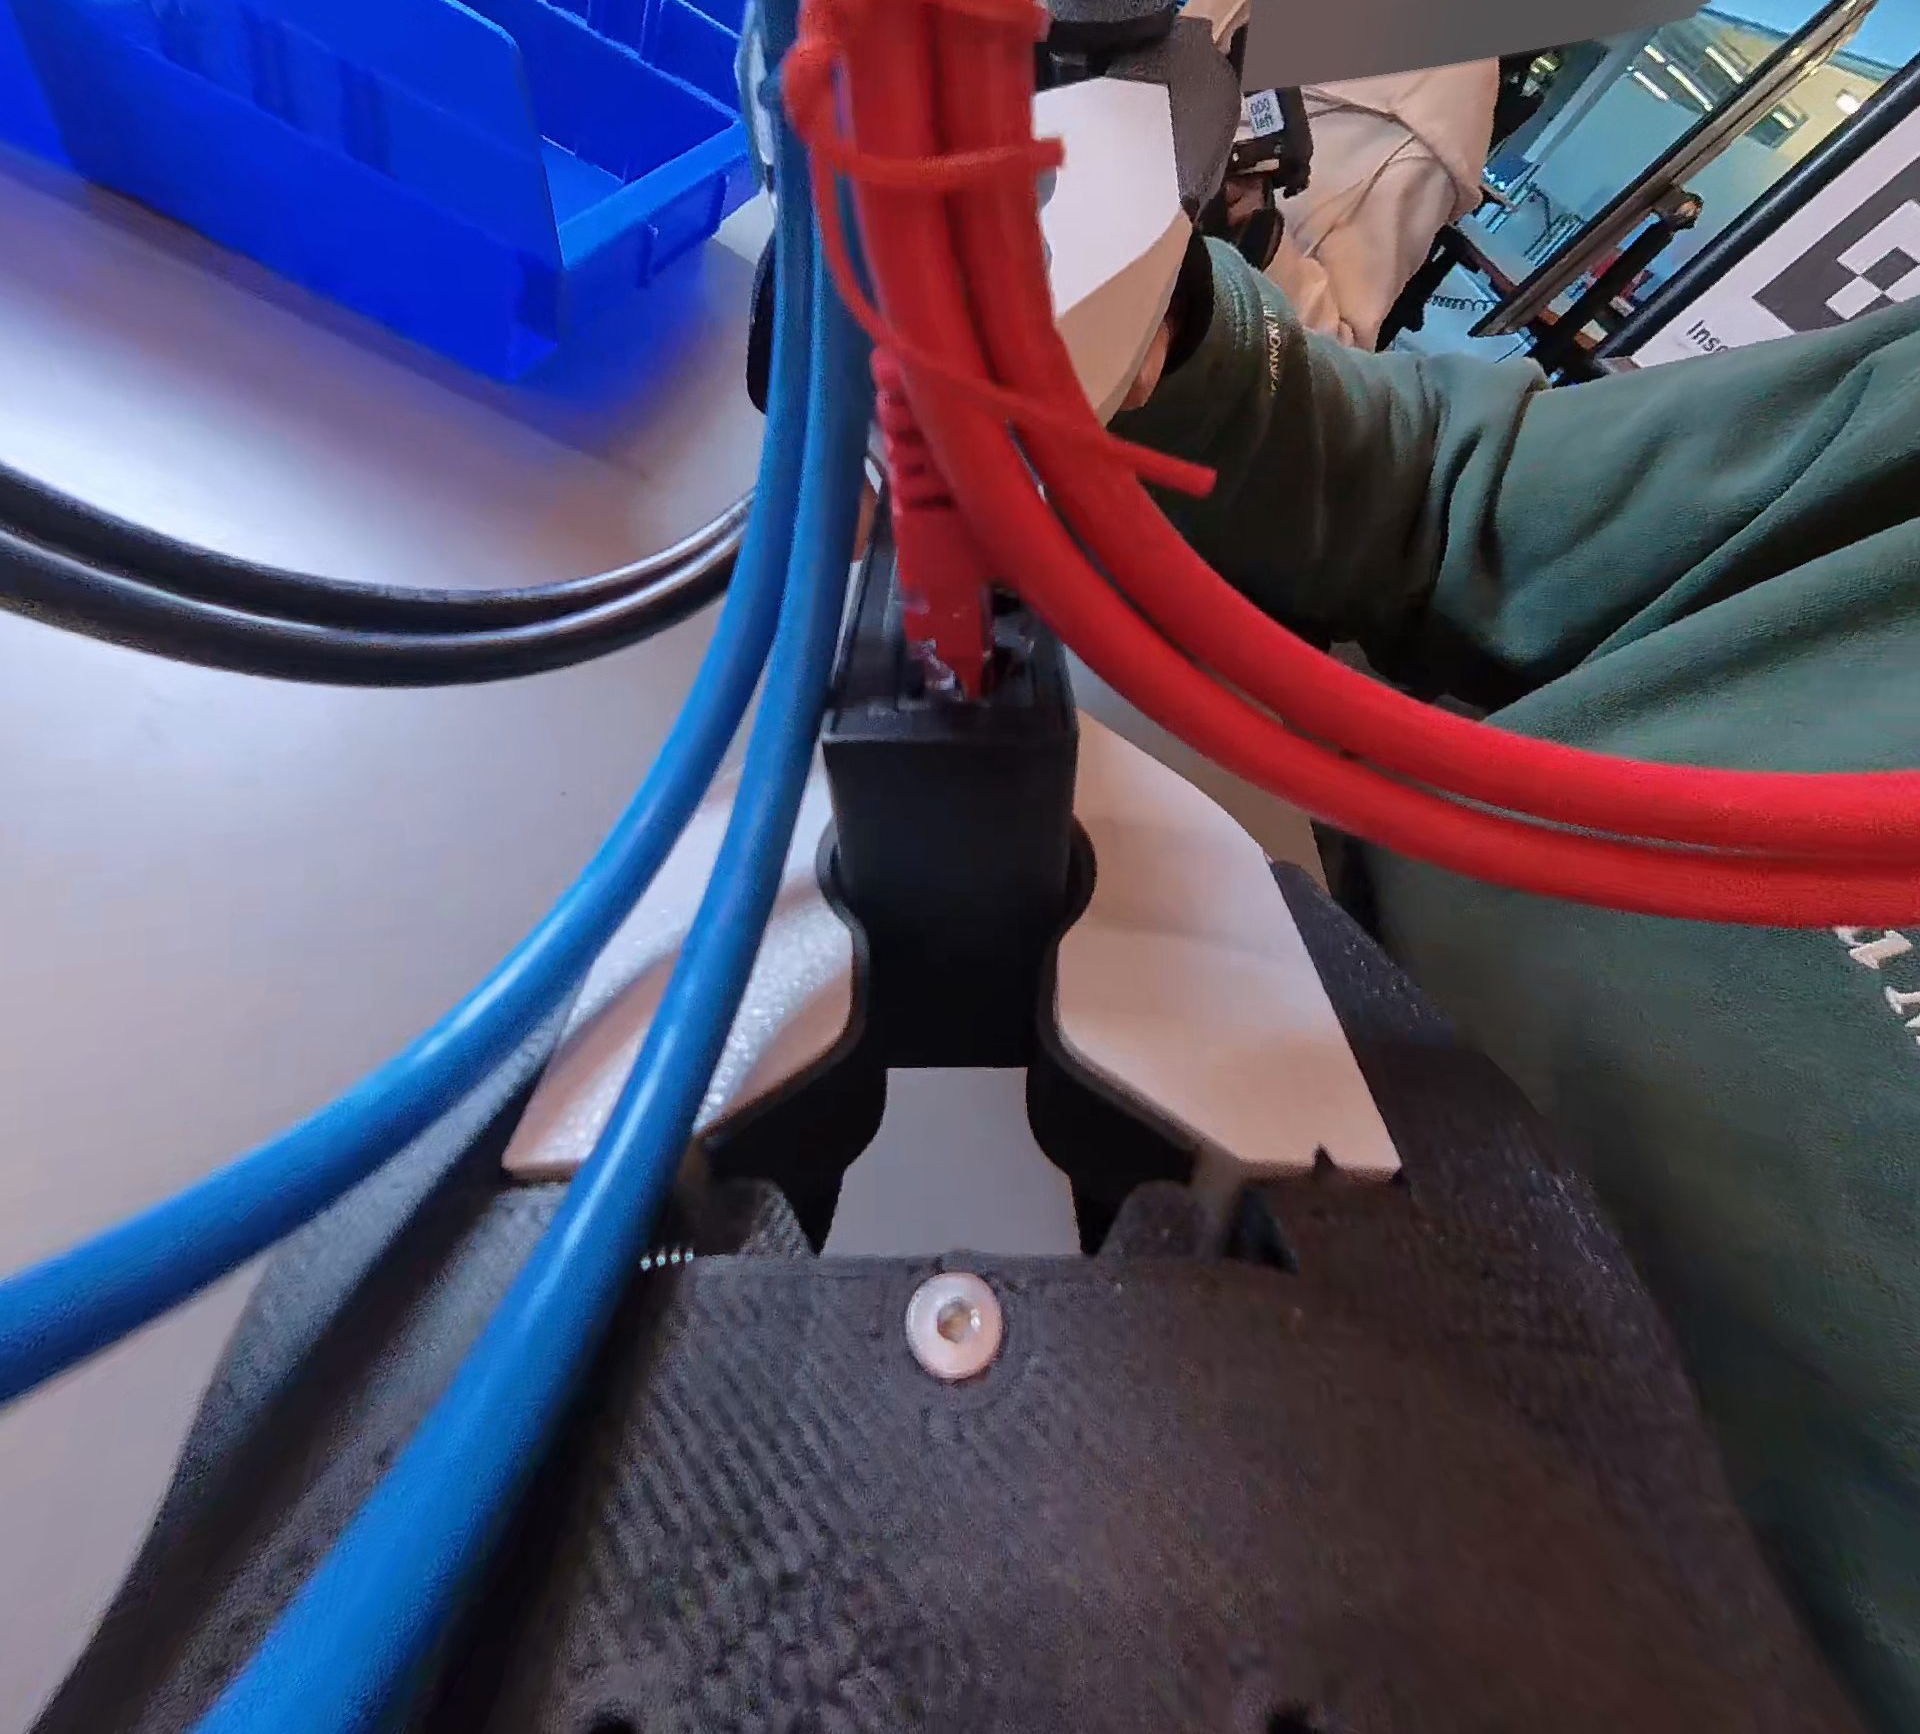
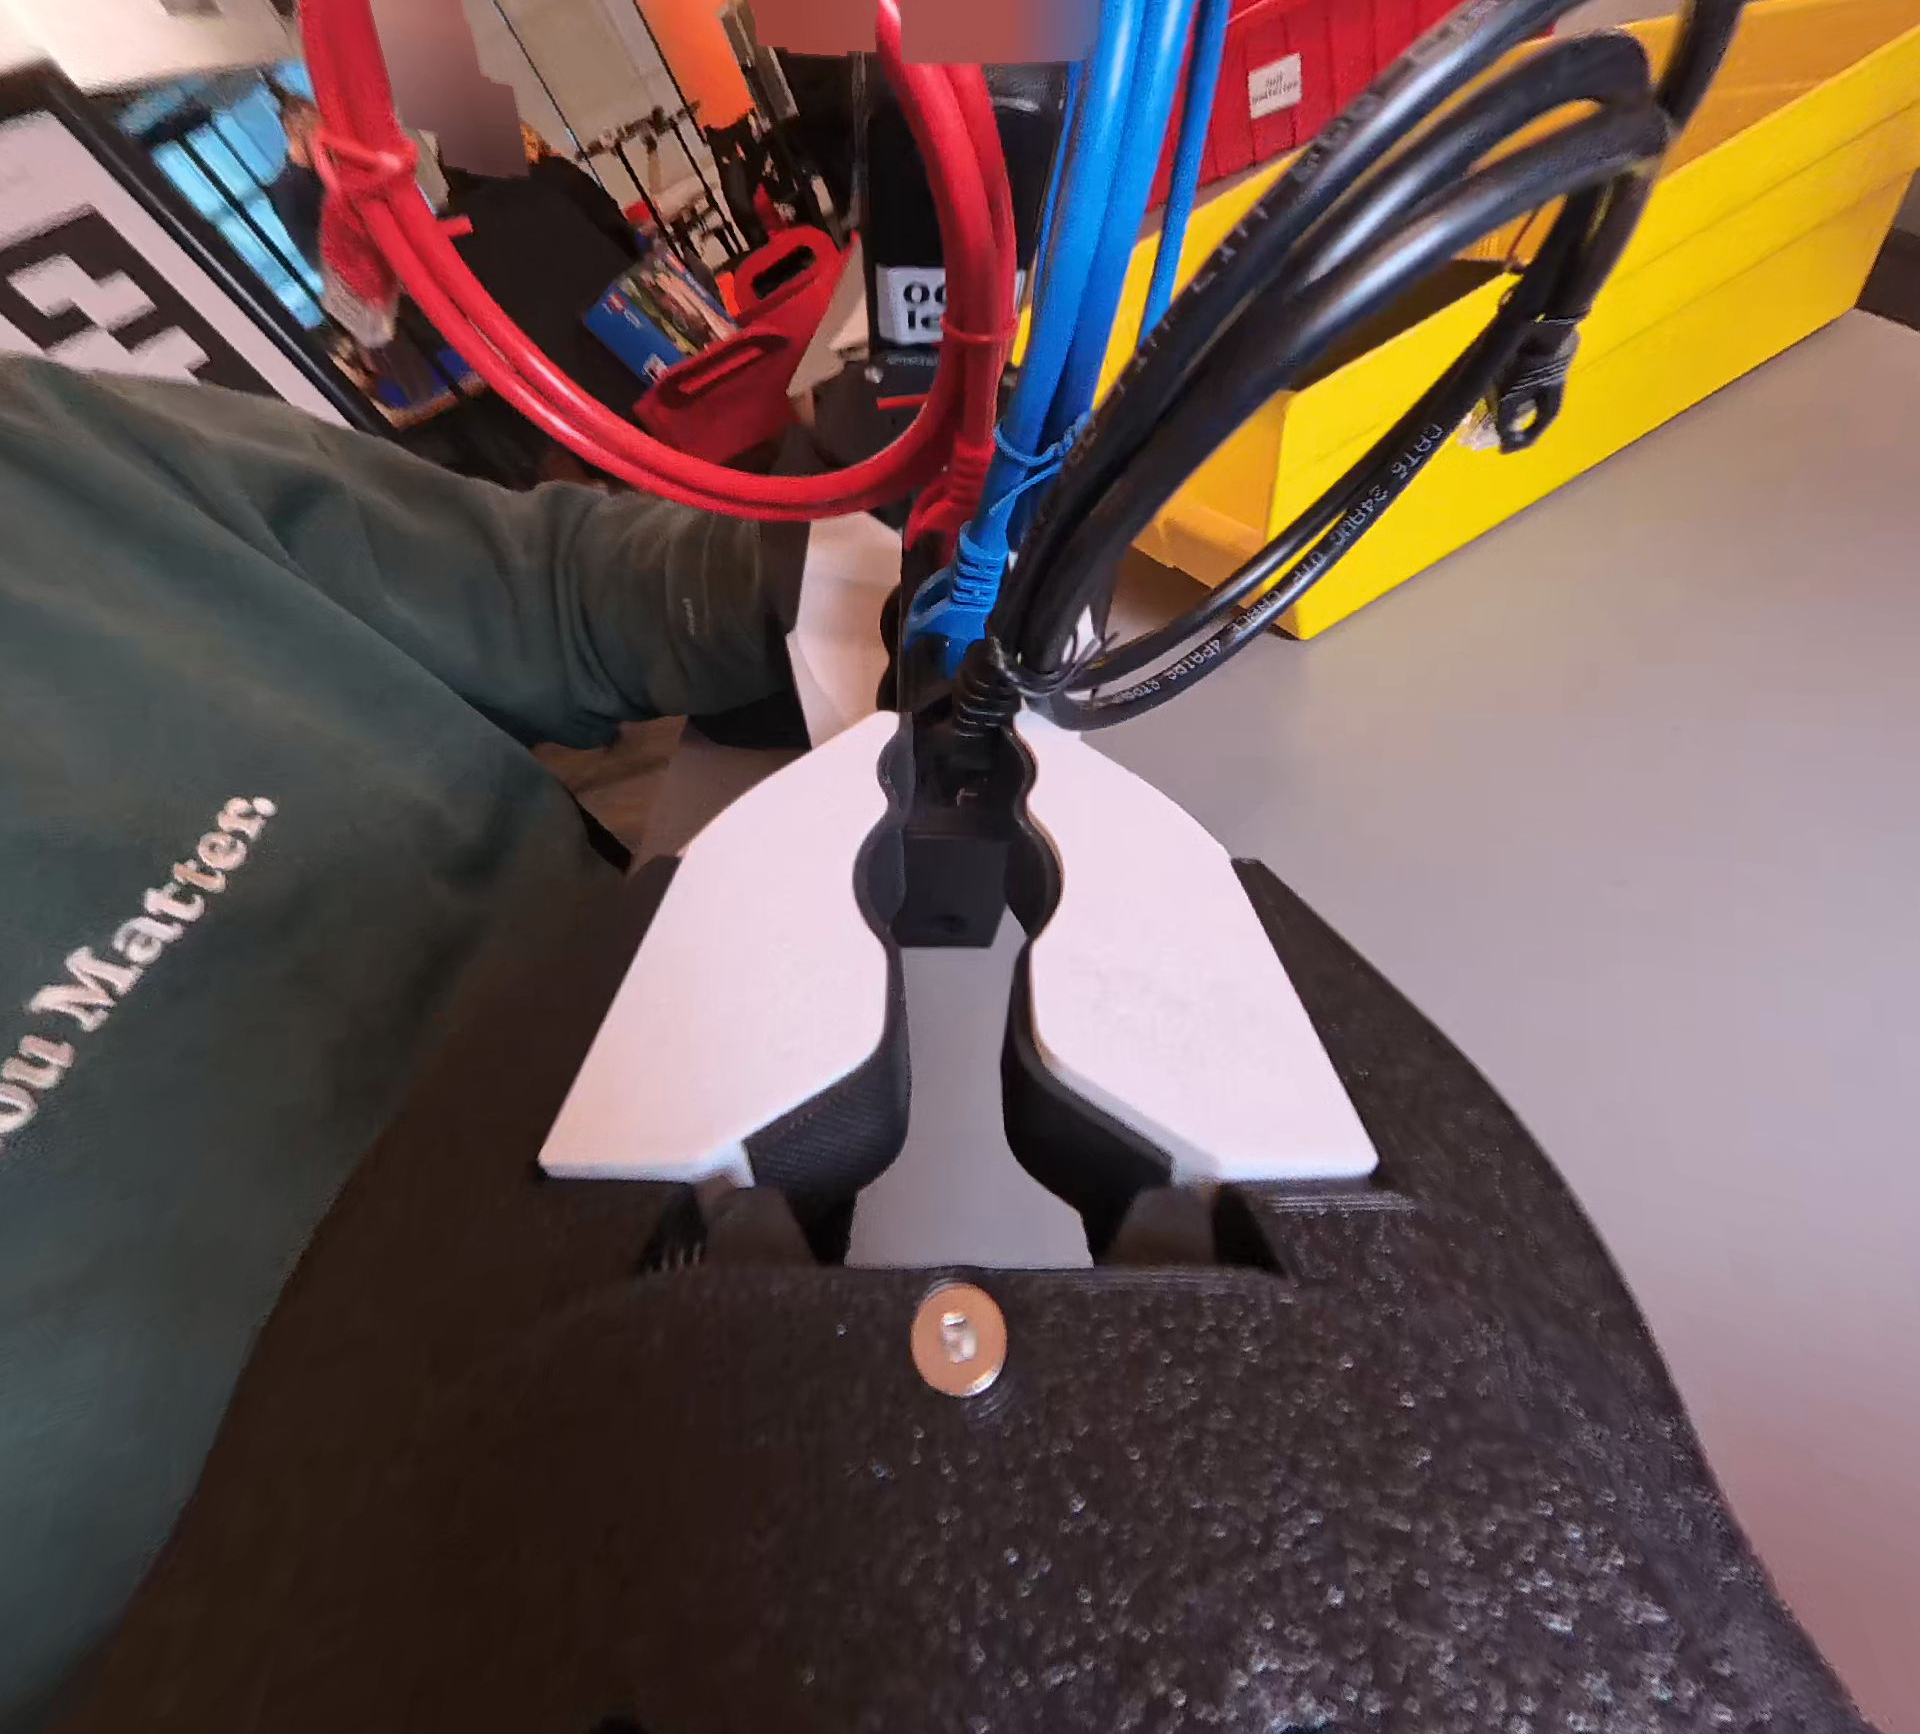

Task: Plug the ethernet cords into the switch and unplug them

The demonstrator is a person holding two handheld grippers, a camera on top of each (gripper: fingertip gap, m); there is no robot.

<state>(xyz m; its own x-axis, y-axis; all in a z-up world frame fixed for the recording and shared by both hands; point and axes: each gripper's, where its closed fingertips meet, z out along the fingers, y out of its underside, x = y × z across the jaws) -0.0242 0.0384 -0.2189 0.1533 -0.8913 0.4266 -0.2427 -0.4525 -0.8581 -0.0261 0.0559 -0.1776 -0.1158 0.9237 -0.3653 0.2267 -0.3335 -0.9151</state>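
Between both grippers, a black switch is being held up off the grey tabletop, gripped at its two ends. The left gripper is closing its fingers on one end of the box, and the right gripper is pinching the opposite end with its fingers.

Three cords are sitting plugged into the switch. A red cord is standing in the port nearest the left gripper, its coil tied with a red twist tie and looping away toward a green sleeve. A blue cord is rising beside it and draping down across the left gripper's body, partly blocking that view. A black cord is occupying the port nearest the right gripper, its coil bulging out over the tabletop with its free plug dangling near a yellow bin.

In the right wrist view, the blue plug and the red plug are lining up behind the black one, crowding the top of the switch.

A blue bin is resting on the tabletop beyond the left gripper. A red bin is standing behind the yellow one.
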